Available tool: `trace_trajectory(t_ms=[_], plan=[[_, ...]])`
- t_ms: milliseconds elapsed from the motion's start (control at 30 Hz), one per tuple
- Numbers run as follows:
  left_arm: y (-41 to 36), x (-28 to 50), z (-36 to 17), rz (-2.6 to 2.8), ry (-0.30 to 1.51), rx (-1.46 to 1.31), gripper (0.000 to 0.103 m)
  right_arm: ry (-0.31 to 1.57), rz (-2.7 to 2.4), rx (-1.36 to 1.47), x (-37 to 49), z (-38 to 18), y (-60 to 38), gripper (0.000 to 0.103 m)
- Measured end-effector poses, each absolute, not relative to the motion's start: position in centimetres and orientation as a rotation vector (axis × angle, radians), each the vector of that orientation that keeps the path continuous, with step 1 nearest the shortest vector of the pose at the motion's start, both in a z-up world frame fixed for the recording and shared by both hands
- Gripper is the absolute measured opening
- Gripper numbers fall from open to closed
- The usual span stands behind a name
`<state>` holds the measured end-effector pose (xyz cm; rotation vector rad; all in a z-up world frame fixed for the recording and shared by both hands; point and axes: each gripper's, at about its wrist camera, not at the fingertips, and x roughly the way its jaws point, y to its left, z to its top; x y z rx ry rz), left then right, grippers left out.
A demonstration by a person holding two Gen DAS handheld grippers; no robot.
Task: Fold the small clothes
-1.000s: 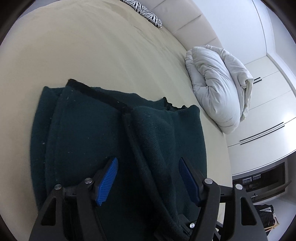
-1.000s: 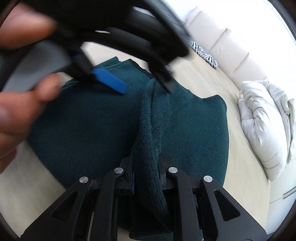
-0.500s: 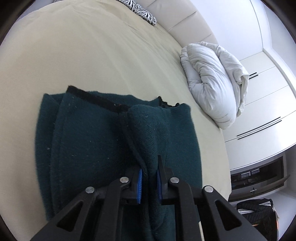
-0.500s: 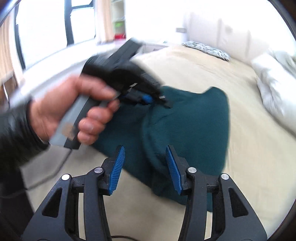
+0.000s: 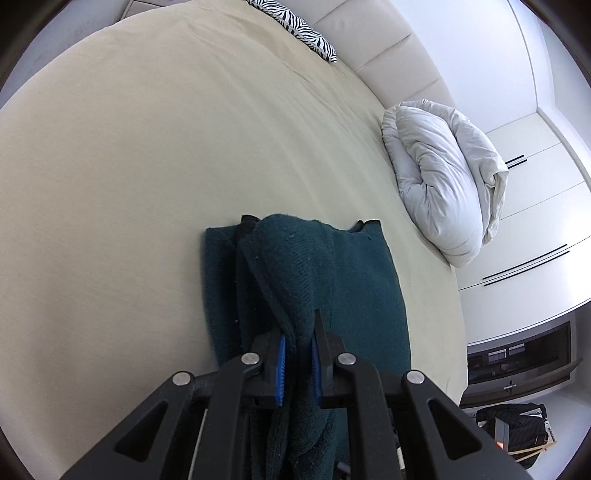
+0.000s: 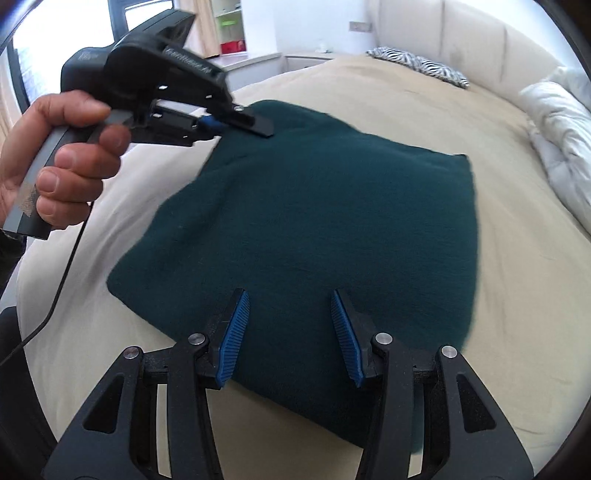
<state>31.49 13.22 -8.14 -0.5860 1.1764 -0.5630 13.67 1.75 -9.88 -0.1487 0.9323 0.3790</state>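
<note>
Fingers [image 5: 281, 363] of the left gripper [image 5: 297, 363], black with ribbed blue pads, are clamped on a raised ridge of a dark teal knitted garment [image 5: 314, 280]; its jaws have just been closing, with that fold of cloth between them. In the right wrist view a hand [image 6: 61, 166] grips this tool's grey handle at the garment's far left corner, and a thin black cable [image 6: 59, 280] hangs from it.

Right gripper [image 6: 290, 334] hovers over the garment's near edge with its ribbed blue fingers [image 6: 232, 341] spread apart and pinching nothing; teal cloth shows beneath the gap.

Soft and fuzzy, with a fine ribbed weave, the garment lies as a roughly rectangular slab on a smooth cream bed [image 5: 147, 147], bunched where it is pinched. Right of the garment sits a puffy, wrinkled white duvet [image 5: 439, 177], rolled into a bundle. Far beyond the garment, a zebra-striped pillow [image 5: 299, 27] rests against a padded cream headboard [image 5: 373, 44].
</note>
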Motion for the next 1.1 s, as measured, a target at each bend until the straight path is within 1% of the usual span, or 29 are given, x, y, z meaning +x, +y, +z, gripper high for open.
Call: trace_trajectory(t_ms=[200,267,333,367,433,533,633,700,800,900,967,1033,1100], plan=[[14.0,32.4,-9.1,-0.533,1.185,-0.603,0.012,0.934,0.421,-0.186,14.0,-10.6,3.8,0.044],[13.7,32.5,-10.0,-0.487,1.201,-0.577,0.015,0.943,0.431,-0.171,14.1,-10.7,4.4,0.044],[13.8,32.2,-10.4,-0.466,1.192,-0.579,0.022,0.951,0.427,-0.168,14.4,-10.4,5.6,0.044],[14.2,31.7,-10.3,-0.445,1.177,-0.595,0.022,0.954,0.422,-0.168,14.5,-10.8,5.7,0.045],[14.8,30.6,-9.2,-0.376,1.131,-0.554,0.028,0.956,0.414,-0.144,15.1,-11.0,5.6,0.045],[14.5,28.0,-5.9,-0.3,1.004,-0.428,0.028,0.958,0.432,-0.081,14.7,-10.5,4.5,0.045],[12.6,25.8,-4.0,-0.319,0.924,-0.312,0.028,0.951,0.482,0.053,14.3,-9.3,2.1,0.045],[10.4,24.2,-3.9,-0.344,0.906,-0.233,0.028,0.923,0.5,0.168,13.7,-8.1,-0.3,0.045],[7.6,22.9,-5.2,-0.333,0.912,-0.113,0.028,0.904,0.525,0.337,13.7,-7.3,-3.3,0.045],[6.9,23.1,-7.4,-0.304,0.96,-0.069,0.028,0.933,0.516,0.471,14.6,-8.4,-6.7,0.046],[7.7,23.6,-8.6,-0.291,0.977,-0.058,0.032,0.972,0.52,0.544,14.9,-9.1,-8.5,0.046],[8.3,23.8,-9.2,-0.277,0.991,-0.06,0.05,1.025,0.515,0.604,14.0,-10.8,-9.0,0.043],[8.9,23.8,-9.8,-0.284,1.0,-0.071,0.053,1.05,0.524,0.63,13.5,-11.9,-9.6,0.043]])
